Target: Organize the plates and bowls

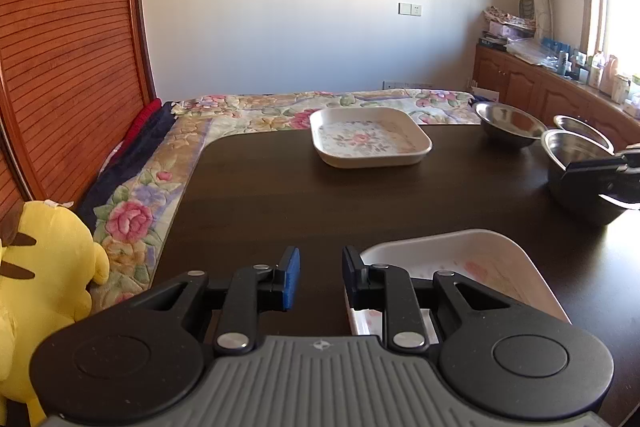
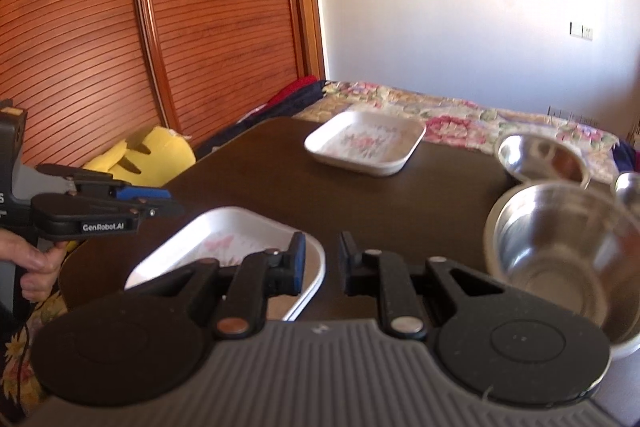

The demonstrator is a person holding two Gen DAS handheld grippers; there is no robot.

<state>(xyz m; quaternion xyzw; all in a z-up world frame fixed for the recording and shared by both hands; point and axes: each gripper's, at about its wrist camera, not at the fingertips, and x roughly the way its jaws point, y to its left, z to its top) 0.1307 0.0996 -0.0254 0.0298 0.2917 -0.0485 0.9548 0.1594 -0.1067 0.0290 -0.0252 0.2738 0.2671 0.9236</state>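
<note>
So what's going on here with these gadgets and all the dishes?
A person is sorting dishes on a dark table with a pair of tongs in each hand. Right now neither holds anything: the left tongs sit beside the near white plate, the right tongs between that plate and a steel bowl. Another plate waits farther back.

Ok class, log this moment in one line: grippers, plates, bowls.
left gripper: open, empty; right gripper: open, empty; two white square floral plates: apart; three round steel bowls: on dark table
</note>
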